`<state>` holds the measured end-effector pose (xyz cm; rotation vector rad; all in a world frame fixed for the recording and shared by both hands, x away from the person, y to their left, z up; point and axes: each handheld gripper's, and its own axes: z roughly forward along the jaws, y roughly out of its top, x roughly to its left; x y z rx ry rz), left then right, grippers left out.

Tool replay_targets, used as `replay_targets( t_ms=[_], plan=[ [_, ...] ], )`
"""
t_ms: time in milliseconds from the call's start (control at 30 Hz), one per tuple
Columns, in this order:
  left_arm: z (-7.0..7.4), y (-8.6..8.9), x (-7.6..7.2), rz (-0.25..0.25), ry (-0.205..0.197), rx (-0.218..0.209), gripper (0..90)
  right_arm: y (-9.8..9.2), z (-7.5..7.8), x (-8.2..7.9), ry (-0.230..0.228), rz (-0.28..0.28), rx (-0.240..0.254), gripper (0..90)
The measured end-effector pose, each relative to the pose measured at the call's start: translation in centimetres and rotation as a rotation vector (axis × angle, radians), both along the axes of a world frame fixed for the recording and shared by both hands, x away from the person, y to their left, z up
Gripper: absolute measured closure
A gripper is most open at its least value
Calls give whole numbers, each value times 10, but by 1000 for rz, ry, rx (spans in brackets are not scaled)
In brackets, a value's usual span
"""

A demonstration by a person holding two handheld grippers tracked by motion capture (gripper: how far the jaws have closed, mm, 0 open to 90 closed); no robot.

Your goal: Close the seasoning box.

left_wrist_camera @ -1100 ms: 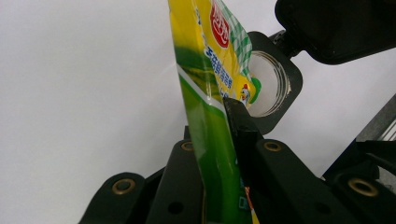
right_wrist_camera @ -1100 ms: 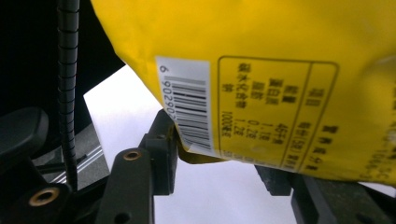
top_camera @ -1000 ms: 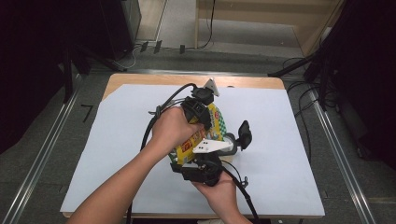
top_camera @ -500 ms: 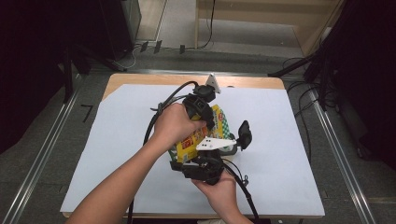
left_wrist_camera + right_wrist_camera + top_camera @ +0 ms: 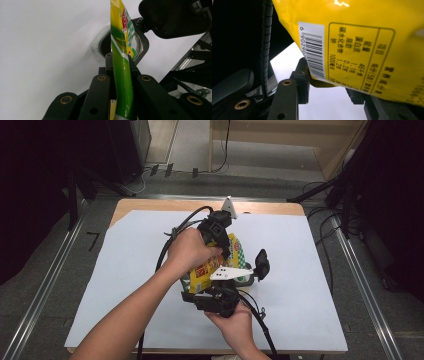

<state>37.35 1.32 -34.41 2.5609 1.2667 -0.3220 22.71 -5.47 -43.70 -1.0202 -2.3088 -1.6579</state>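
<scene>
A yellow and green snack packet point(image 5: 210, 267) hangs upright between both grippers above the white table cover point(image 5: 125, 270). From above, my left gripper point(image 5: 223, 249) is shut on the packet's top edge; in the left gripper view its jaws point(image 5: 120, 58) pinch the green seam of the packet point(image 5: 122, 75). From below, my right gripper point(image 5: 214, 292) holds the packet's lower end. In the right gripper view the barcode side of the packet point(image 5: 352, 47) sits between the two jaws point(image 5: 329, 86), with the left pad point(image 5: 303, 75) against it.
A clear round container with a dark rim point(image 5: 140, 45) rests on the cover under the packet, and a black hinged lid point(image 5: 261, 264) stands open beside it. Cables trail from both grippers. Metal rails run along the table's left and right sides.
</scene>
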Motion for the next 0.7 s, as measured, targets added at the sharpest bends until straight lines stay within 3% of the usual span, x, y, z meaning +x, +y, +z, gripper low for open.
replay_targets(
  t_ms=[333, 500, 700],
  plan=[
    [0, -1, 0, 1, -4, 5, 858, 1, -1, 1, 0, 2, -1, 607],
    [1, -1, 0, 1, -13, 1, 859, 2, 0, -1, -32, -1, -31, 596],
    [1, -2, -1, -3, -16, 3, 858, 3, -1, -1, -35, 0, -39, 598]
  ],
)
